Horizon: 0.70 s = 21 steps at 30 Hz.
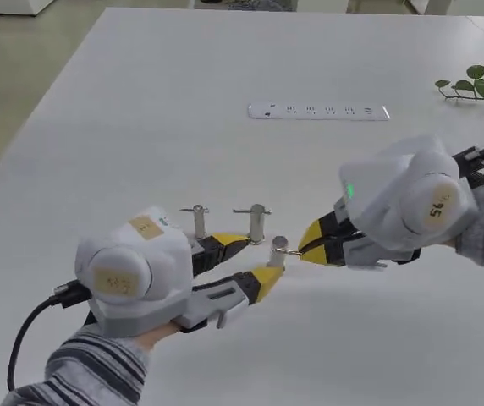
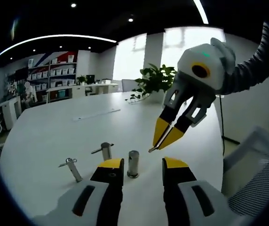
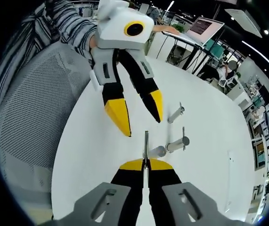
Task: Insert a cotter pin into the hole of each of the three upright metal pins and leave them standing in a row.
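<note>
Pinching cotter pin [image 3: 146,143] in right gripper [image 1: 303,248]; straddling mid-frame metal pin [image 2: 133,163] with spread left gripper [image 1: 256,259]; risks toppling if misaligned

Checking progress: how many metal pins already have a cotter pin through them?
2: the left pin and the middle pin, both beyond the left tool. The third pin, between its jaws, has none yet.

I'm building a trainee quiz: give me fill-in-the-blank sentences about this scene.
The right yellow-tipped gripper is ____ on a thin metal cotter pin.
Of the three upright silver metal pins, ____ already carry cotter pins.
The left yellow-tipped gripper is ____, its jaws flanking the bare pin.
Missing words: shut; two; open.
</note>
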Available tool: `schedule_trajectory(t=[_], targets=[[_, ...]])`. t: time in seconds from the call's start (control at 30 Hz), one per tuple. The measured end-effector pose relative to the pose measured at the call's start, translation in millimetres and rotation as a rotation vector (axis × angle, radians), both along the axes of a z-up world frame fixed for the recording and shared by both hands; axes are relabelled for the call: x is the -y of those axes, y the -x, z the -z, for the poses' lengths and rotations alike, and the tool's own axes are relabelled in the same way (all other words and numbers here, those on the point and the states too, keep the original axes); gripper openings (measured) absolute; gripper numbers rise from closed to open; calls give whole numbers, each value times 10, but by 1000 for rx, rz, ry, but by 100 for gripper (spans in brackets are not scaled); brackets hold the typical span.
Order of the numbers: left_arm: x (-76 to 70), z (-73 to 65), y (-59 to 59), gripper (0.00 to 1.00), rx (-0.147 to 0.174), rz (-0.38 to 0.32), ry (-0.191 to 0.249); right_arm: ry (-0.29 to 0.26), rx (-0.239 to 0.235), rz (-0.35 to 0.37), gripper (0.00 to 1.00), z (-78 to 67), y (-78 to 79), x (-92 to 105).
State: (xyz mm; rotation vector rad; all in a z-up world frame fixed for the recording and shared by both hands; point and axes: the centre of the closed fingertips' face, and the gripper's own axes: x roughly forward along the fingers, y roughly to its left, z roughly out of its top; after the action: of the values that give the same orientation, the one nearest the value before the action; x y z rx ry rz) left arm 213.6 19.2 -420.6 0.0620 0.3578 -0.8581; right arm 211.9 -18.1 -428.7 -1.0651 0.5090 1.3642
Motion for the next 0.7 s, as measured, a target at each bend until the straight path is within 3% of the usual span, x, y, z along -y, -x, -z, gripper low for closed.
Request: schedule_trajectory(t=[0.33,0.7], targets=[[74,193,-154,32,8,-51,-77,88,42,37,0,179,-176,158],[127,403,-311,27,-28,-93,-122,143,50,73,0,319,-326,278]])
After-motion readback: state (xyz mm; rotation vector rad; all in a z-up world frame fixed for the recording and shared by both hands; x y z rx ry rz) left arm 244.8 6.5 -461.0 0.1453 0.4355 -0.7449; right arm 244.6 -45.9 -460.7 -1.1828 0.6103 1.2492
